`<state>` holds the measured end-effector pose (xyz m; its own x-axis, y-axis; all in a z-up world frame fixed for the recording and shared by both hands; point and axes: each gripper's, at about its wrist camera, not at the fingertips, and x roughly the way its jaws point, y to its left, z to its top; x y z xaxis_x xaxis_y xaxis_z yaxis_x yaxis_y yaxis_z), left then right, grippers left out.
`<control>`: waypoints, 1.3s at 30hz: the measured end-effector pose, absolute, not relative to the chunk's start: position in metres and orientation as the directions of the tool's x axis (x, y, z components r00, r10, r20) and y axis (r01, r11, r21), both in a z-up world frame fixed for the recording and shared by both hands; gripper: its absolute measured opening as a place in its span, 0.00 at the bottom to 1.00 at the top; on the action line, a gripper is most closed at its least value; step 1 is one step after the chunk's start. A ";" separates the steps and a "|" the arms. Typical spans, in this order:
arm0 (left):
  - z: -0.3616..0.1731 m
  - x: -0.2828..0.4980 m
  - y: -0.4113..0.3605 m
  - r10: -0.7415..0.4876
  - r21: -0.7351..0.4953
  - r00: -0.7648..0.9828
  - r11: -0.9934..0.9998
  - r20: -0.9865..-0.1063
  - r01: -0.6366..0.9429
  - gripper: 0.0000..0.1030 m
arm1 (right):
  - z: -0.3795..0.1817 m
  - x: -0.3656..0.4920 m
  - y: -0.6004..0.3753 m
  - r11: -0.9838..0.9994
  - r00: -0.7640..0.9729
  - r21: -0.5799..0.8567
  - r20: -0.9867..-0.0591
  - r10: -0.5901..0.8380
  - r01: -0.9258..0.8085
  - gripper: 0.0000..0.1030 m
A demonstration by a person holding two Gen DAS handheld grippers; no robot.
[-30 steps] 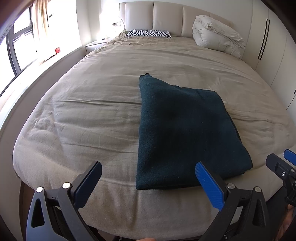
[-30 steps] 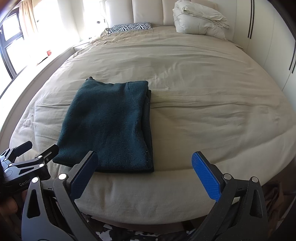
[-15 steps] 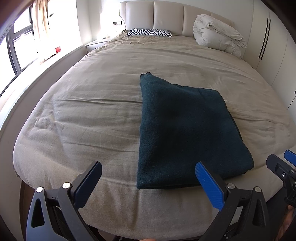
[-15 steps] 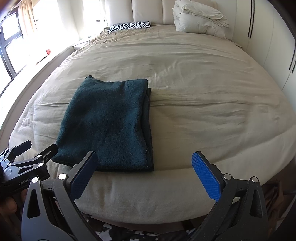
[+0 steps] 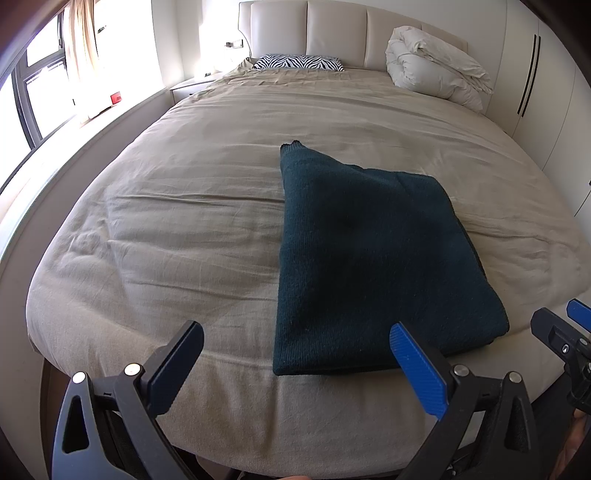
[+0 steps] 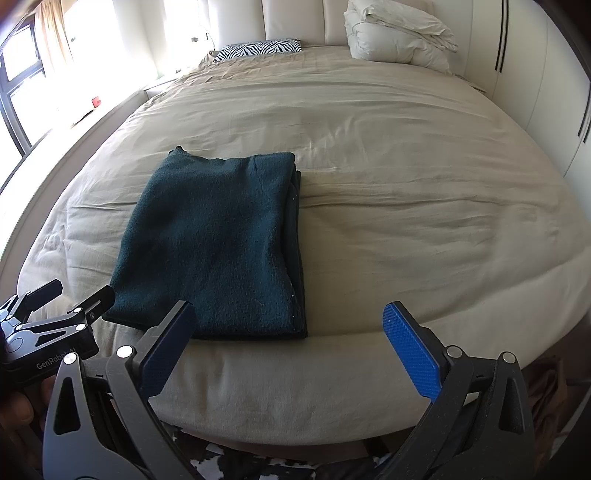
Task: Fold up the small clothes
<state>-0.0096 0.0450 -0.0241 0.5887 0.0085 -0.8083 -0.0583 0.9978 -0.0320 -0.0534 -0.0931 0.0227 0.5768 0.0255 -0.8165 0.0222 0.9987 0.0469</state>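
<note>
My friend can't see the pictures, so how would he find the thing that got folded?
Start with the big bed under its beige cover. Near the foot edge, just ahead of the open left gripper, lies a folded dark green sweater. It is the only dark, flat thing there; the zebra pillow and white duvet sit far off at the headboard.

A wide bed [image 5: 192, 229] under a wrinkled beige cover fills the room. At its head stands a padded cream headboard [image 5: 332, 33], with a zebra-striped pillow [image 5: 299, 62] lying flat before it and a bundled white duvet [image 5: 436, 66] beside that. A window [image 5: 33, 99] with a pale curtain [image 5: 79, 48] lights one side; white wardrobe doors [image 5: 546, 96] line the other.
</note>
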 end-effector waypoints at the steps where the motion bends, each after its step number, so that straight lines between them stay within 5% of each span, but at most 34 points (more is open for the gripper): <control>1: -0.025 -0.010 0.045 0.008 -0.032 0.588 0.998 -0.809 -0.058 1.00 | 0.023 -0.053 -0.093 0.999 0.577 0.046 -0.816 0.025 0.022 1.00; 39: -0.027 -0.007 0.046 0.003 -0.023 0.582 0.999 -0.813 -0.037 1.00 | 0.018 -0.053 -0.091 0.998 0.565 0.057 -0.824 0.027 0.035 1.00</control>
